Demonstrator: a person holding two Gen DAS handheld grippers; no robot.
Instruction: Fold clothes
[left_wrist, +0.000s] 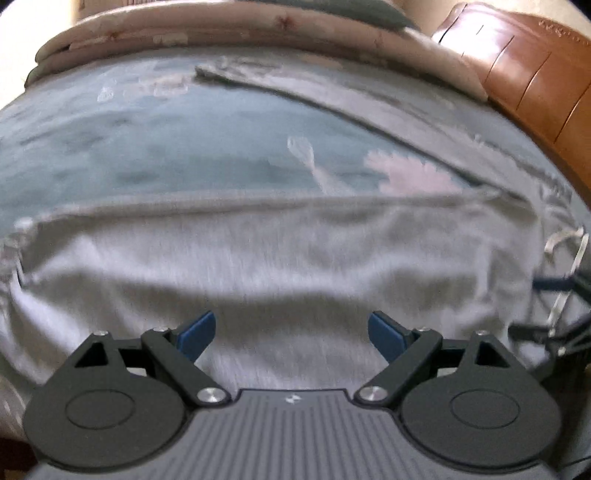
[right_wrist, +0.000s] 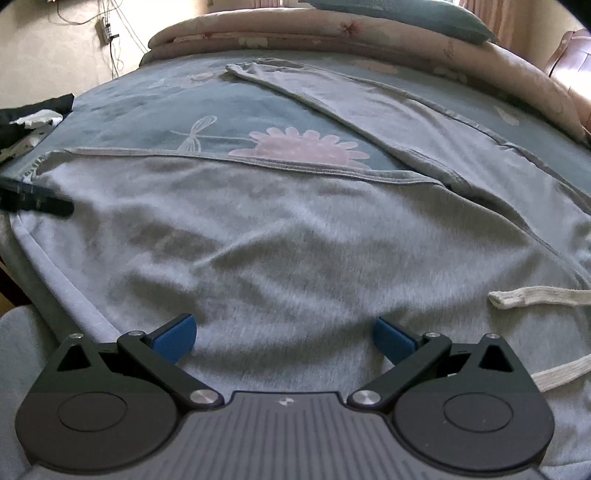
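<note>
Plainly the grey sweatpants (right_wrist: 280, 236) lie flat on the bedspread (right_wrist: 155, 110), one leg (right_wrist: 388, 110) running toward one o'clock; right gripper (right_wrist: 284, 338) and left gripper (left_wrist: 291, 334) (both spread wide, holding nothing) hover above the waist end, drawstring (right_wrist: 535, 297) at three o'clock.

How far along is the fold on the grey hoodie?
Done: the hoodie lies spread flat on the bed, one sleeve stretched straight out and a drawstring loose on top. No fold line is visible yet.
In hand: nothing. The left gripper and right gripper are both open above the fabric.
Left: grip an edge, fold in the sleeves, then the body.
</note>
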